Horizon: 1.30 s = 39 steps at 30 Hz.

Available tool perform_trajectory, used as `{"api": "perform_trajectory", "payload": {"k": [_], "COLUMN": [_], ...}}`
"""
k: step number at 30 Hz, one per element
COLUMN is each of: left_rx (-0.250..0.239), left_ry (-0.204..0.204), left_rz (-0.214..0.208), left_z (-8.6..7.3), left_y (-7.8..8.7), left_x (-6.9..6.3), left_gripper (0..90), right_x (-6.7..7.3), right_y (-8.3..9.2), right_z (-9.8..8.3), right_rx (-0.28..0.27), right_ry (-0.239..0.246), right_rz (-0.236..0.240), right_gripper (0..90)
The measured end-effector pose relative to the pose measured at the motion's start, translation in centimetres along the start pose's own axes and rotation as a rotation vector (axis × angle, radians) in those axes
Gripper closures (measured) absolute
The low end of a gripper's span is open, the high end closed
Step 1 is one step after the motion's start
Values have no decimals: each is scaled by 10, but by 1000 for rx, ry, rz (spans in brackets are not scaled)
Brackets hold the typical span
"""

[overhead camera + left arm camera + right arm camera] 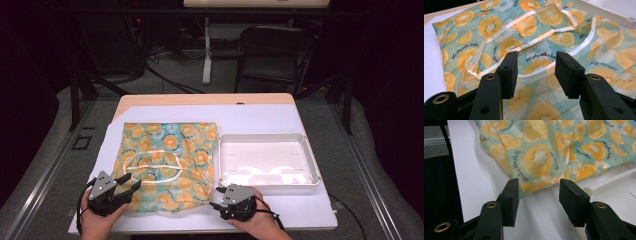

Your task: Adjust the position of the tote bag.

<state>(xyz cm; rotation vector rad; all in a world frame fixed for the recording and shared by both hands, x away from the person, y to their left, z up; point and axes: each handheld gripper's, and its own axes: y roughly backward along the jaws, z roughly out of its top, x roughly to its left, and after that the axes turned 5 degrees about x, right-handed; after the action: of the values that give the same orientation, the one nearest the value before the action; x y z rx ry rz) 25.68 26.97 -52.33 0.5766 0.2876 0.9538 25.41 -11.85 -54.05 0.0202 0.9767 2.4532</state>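
At the lower left of the high view, the left gripper rests in a hand at the near-left corner of a fruit-print cloth, its fingers spread and nothing pinched between them. In the left gripper view the same fingers stand wide apart just above the cloth, whose teal fabric carries orange and kiwi slices and a loop of pale ribbon trim; the cloth lies flat and folded on the white sheet that covers the desk. The cloth fills the centre-left of the high view, its right edge just beside a white tray at centre right. At the lower middle of that view the right gripper, held in the other hand, sits at the cloth's near-right corner. In the right gripper view its fingers are also spread, empty, with the cloth's rumpled edge just beyond the tips and the tray's rim at the right of the frame.
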Motion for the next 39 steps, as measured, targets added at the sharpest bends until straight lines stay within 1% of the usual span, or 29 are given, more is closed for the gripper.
{"api": "perform_trajectory", "payload": {"k": [2,3,9,15,18,23,26,27,33,39], "left_rx": [0,-2,-1,-4,-1,-6,-3,-3,-1,-1], "left_ry": [0,0,4,3,-1,9,10,11,20,35], "left_rz": [-1,-1,-1,-1,1,7,15,15,27,34], "left_z": [0,0,0,0,-1,-3,-4,-4,-7,-10], "left_y": [-1,-1,-1,0,1,3,6,6,10,13], "left_x": [0,0,1,0,1,2,2,2,3,4], "left_gripper": [532,532,532,532,532,531,530,530,529,528], "right_x": [2,3,7,8,8,9,10,10,10,11], "right_y": [-1,-2,-4,-9,-12,-16,-18,-19,-22,-25], "right_z": [0,0,0,0,-1,1,1,2,4,6], "right_rx": [4,10,23,42,38,67,56,62,59,52], "right_ry": [5,13,48,60,58,102,107,121,130,138], "right_rz": [1,9,20,8,2,-22,-29,-34,-27,-25], "right_gripper": [494,492,475,476,476,480,482,484,498,541]}}
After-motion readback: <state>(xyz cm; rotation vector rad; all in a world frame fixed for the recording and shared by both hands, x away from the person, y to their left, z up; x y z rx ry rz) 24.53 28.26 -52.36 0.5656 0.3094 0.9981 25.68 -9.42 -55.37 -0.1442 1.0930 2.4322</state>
